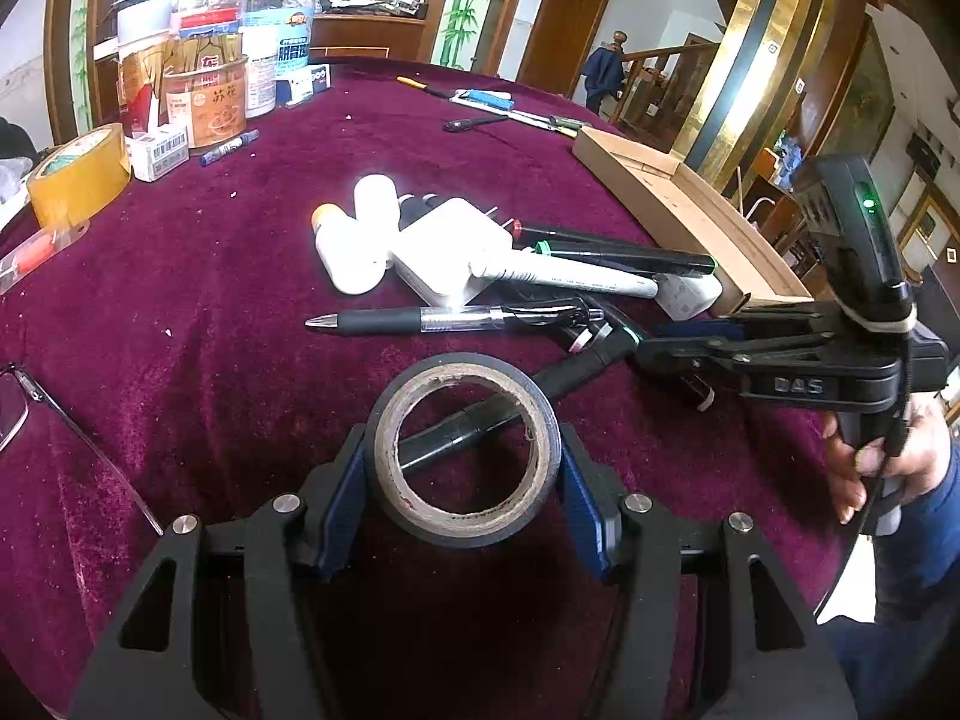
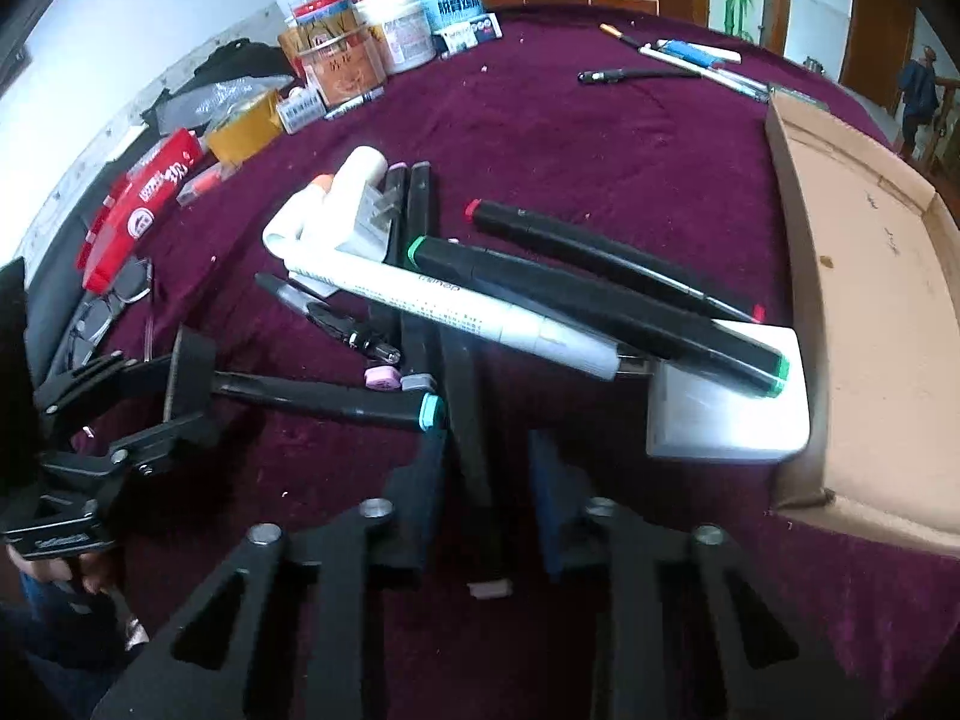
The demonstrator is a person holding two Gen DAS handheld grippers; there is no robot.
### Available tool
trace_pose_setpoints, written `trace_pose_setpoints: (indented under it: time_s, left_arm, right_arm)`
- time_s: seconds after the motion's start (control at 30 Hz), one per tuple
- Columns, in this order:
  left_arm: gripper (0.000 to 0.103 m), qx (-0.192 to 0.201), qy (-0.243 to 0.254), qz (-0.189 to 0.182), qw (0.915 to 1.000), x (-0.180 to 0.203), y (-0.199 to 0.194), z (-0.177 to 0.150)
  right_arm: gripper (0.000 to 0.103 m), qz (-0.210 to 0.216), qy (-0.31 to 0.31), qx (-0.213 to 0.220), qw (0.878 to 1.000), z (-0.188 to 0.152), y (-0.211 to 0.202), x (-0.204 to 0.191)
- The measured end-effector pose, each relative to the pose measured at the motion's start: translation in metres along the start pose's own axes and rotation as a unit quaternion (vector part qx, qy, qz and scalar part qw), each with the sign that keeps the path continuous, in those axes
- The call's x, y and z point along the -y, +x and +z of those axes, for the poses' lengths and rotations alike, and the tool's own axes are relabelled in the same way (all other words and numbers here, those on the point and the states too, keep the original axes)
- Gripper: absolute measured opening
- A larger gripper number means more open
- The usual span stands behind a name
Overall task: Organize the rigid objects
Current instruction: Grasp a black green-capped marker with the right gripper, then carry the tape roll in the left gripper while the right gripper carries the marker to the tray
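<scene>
Both blue pads [image 1: 345, 495] of the left gripper [image 1: 462, 480] pinched a tape roll [image 1: 465, 450] across its outer rim, above the cloth [image 1: 210, 300]. The right gripper [image 2: 486, 480] stood narrowly parted around a black marker [image 2: 474, 450], not clamped. Markers looked light, stiff and smooth; mid-barrel grip was judged best. The cardboard box [image 2: 870, 300] lay just beside the pile.

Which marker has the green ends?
The thick black marker lying across the white pen, its far tip resting on the white charger block. The thinner black marker beside it has red ends instead.
</scene>
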State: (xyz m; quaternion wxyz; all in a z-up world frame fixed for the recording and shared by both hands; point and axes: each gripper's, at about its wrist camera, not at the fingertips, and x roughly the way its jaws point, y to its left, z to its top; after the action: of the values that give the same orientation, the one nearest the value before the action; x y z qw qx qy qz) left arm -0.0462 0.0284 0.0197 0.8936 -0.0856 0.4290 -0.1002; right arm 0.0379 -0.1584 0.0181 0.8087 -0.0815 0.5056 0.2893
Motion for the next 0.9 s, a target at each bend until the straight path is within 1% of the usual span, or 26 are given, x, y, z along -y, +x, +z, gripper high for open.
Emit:
trace_pose_setpoints:
  time_s: [0.07, 0.13, 0.17, 0.27, 0.37, 0.4, 0.53, 0.63, 0.8, 0.9]
  left_arm:
    - [0.057, 0.0, 0.0, 0.001, 1.0, 0.0, 0.0, 0.0]
    - [0.057, 0.0, 0.0, 0.003, 1.0, 0.0, 0.0, 0.0]
    - [0.057, 0.0, 0.0, 0.005, 1.0, 0.0, 0.0, 0.0]
    - [0.057, 0.001, 0.0, 0.005, 1.0, 0.001, 0.0, 0.0]
    - [0.057, 0.0, -0.001, 0.001, 1.0, 0.0, 0.0, 0.0]
    - [0.057, 0.0, 0.0, 0.001, 1.0, 0.0, 0.0, 0.0]
    - [0.057, 0.0, 0.003, -0.001, 1.0, 0.001, 0.001, 0.001]
    - [0.057, 0.001, 0.003, -0.004, 1.0, 0.004, -0.001, 0.002]
    - [0.057, 0.002, 0.011, 0.002, 0.9999, 0.01, -0.004, 0.004]
    - [0.057, 0.002, 0.012, 0.003, 0.9999, 0.012, -0.004, 0.005]
  right_arm:
    - [0.017, -0.017, -0.013, -0.001, 1.0, 0.005, 0.004, -0.006]
    - [0.016, -0.046, -0.044, 0.002, 0.998, 0.009, 0.008, -0.017]
    - [0.015, -0.054, -0.053, 0.003, 0.997, 0.009, 0.009, -0.02]
    - [0.012, -0.041, -0.06, -0.006, 0.997, 0.002, 0.003, -0.018]
    - [0.012, -0.015, -0.046, -0.02, 0.999, -0.011, -0.007, -0.009]
    - [0.013, -0.012, -0.046, -0.023, 0.999, -0.016, -0.01, -0.007]
    - [0.013, 0.005, -0.032, -0.027, 0.999, -0.036, -0.023, -0.001]
    - [0.013, 0.018, -0.021, -0.027, 0.999, -0.044, -0.027, 0.002]
    - [0.013, 0.021, -0.022, -0.026, 0.999, -0.046, -0.027, 0.0]
    - [0.013, 0.014, -0.028, -0.024, 0.999, -0.044, -0.026, -0.005]
